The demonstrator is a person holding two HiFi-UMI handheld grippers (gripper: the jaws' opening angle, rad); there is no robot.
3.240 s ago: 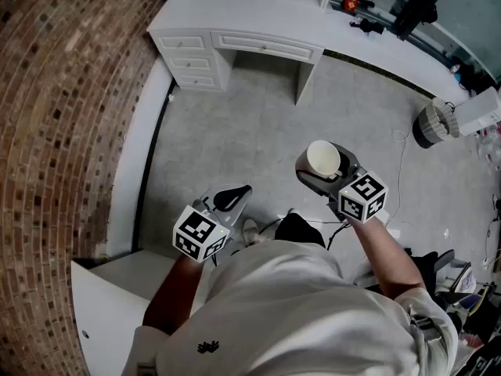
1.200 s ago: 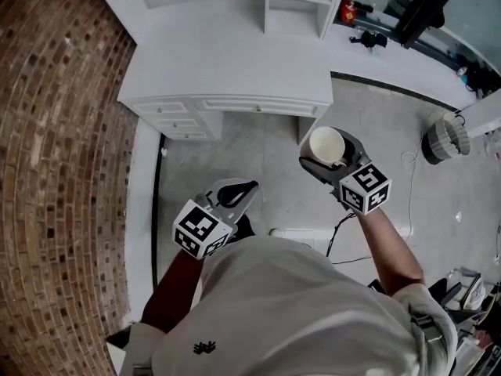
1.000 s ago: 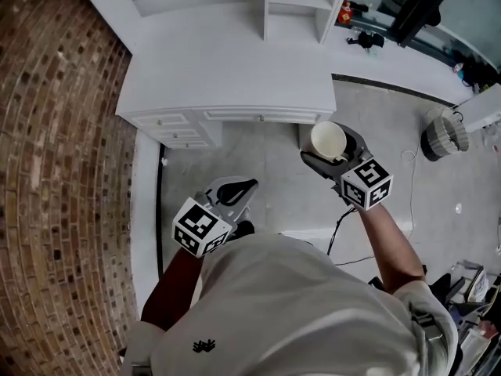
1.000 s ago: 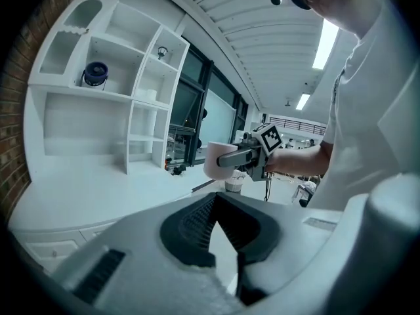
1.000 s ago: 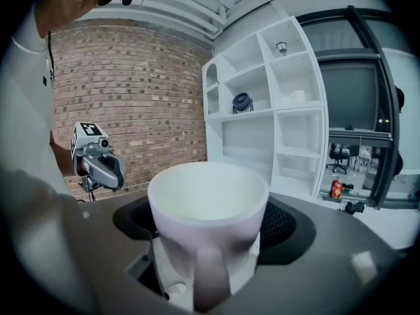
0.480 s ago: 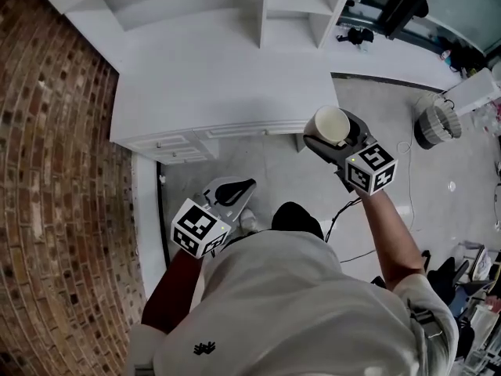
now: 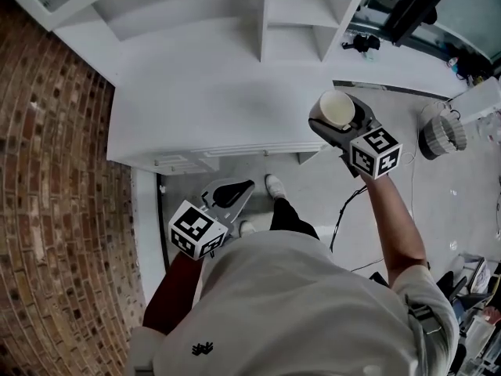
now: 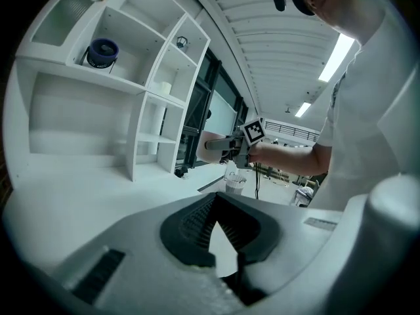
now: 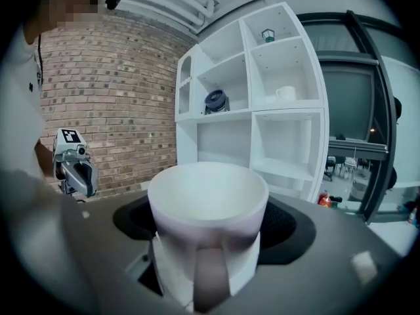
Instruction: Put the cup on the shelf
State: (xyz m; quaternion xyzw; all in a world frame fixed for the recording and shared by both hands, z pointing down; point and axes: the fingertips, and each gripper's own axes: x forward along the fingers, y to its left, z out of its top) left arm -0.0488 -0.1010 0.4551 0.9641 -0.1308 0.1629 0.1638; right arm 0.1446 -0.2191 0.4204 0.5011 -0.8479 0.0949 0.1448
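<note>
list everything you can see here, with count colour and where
cup: 1, white, upright between the right tongs, handle towards that camera
shelf unit: 1, white, open compartments, standing on the desk
desk: 1, white, drawers on its front, against the brick wall
brick wall: 1, red-brown, on the person's left
round pot: 1, dark blue, in a middle compartment
small mug: 1, white, in the compartment to the right of the pot
small dark item: 1, top compartment, too small to tell
ribbed bin: 1, pale, on the floor at right
shirt: 1, white, on the person
left tongs: 1, grey, shut, holding nothing
right tongs: 1, grey, shut on the cup
</note>
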